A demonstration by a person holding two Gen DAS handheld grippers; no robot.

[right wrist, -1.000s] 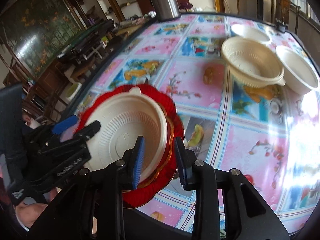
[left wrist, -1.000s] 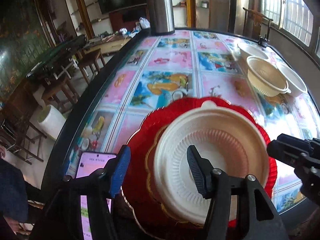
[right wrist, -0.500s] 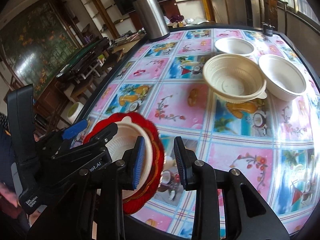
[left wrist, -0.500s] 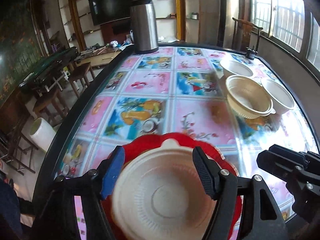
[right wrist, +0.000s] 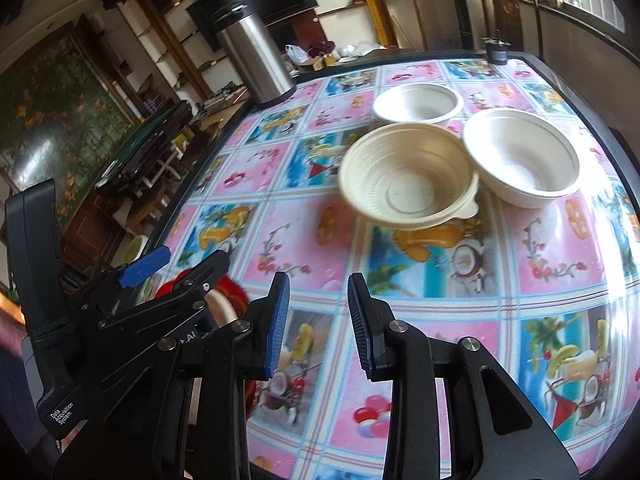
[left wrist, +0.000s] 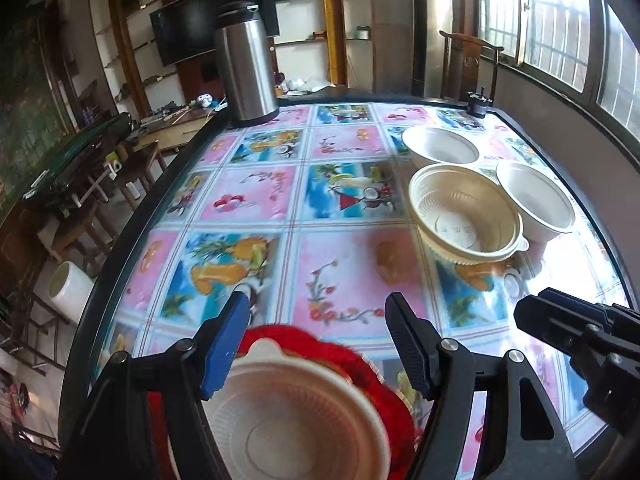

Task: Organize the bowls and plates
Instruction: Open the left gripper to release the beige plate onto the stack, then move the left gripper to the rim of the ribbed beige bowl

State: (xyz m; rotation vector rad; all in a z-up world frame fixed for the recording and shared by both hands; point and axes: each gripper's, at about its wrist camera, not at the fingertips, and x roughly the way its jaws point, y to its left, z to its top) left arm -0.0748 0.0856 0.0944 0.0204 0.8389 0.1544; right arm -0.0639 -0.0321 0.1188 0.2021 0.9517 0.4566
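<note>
Glossy patterned cloth in pink and blue squares covers the worktop (left wrist: 256, 200), the biggest thing in either view, and every dish can be placed from the steel flask (left wrist: 246, 60) at its far left corner. Well right of the flask, toward the windows, three bowls cluster: a cream ribbed bowl (right wrist: 408, 176) nearest, with two white bowls (right wrist: 520, 158) touching or almost touching it behind and to the right. At the near edge, well in front of the flask, a white plate (left wrist: 296, 420) rests on a red plate (left wrist: 384, 384). The left gripper (left wrist: 316, 344) hovers over that stack, jaws wide and empty. The right gripper (right wrist: 314, 320) is set narrower, also empty, and points along the worktop at the cream bowl, so it seems the nearer arm for the bowls. The left view shows the stacked plates plainly; the right view hides most of them behind the left gripper's body.
</note>
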